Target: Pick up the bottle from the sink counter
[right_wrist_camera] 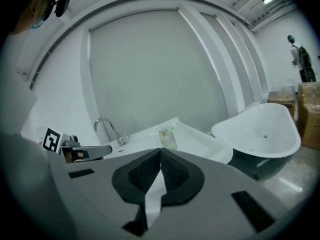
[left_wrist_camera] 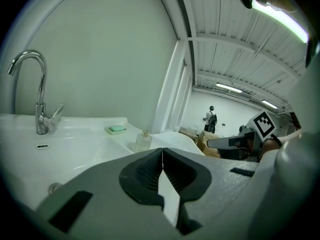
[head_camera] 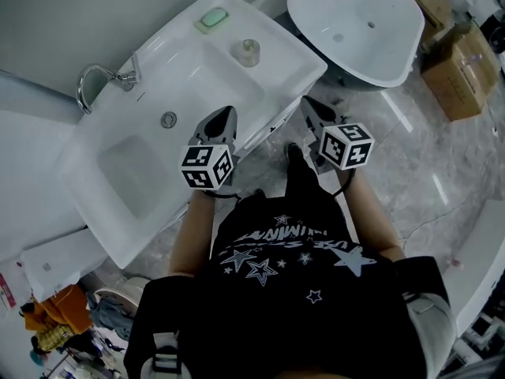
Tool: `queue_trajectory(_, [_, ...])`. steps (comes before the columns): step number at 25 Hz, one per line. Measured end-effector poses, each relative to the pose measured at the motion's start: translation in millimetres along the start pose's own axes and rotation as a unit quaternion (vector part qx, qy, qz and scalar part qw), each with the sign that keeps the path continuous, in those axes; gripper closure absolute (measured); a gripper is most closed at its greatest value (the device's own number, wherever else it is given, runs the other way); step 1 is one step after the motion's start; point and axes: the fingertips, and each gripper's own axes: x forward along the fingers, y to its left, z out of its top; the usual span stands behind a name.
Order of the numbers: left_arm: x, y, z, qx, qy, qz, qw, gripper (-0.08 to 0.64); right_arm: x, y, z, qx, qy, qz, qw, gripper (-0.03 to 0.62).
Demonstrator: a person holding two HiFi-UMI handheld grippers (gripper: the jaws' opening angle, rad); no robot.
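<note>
The bottle [head_camera: 248, 52] stood on the sink counter [head_camera: 293, 63], at one o'clock from the left gripper [head_camera: 228, 113] and eleven from the right gripper [head_camera: 309, 103] — both jaw pairs pressed together, empty.

White sink tabletop [head_camera: 293, 68] — two small things on it
A clear bottle [head_camera: 249, 51] stands near a green soap [head_camera: 212, 19], not touching.

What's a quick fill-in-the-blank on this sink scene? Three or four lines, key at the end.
The bottle stands ___ on the sink counter.
The soap near it is ___ in colour.
The left tongs and the right tongs are both ___, holding nothing.
Right of that counter in the head view stands a white ___.
Missing words: upright; green; shut; bathtub.
</note>
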Motion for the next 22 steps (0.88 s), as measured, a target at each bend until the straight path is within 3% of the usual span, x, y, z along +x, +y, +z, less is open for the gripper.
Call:
queue_trajectory(5, [42.2,3.6,17.4,-0.005,-0.018,0.004,0.9998,0.524,43.3,-27.7,30.7,-0.014,0.009,0.041,0.999,0.586])
queue_trajectory(10, [76.7,1.2,16.6,-0.02,-0.013,0.021,0.9995,0.348,78.7,-49.9,49.4,-0.025,0.026,0.091,0.995,0.586])
queue_trajectory(14, [105.2,5.4,20.0,-0.01,-0.031,0.05,0.9982,0.227,102.4,-69.6,58.6,-0.028,0.041,0.114,0.992,0.586])
queue_trajectory(22, [161.2,25.2,5.4,-0.003,0.004,0.125,0.9922,0.16,132.7,-102.0,65.2,-0.024,0.069,0.142,0.987,0.586])
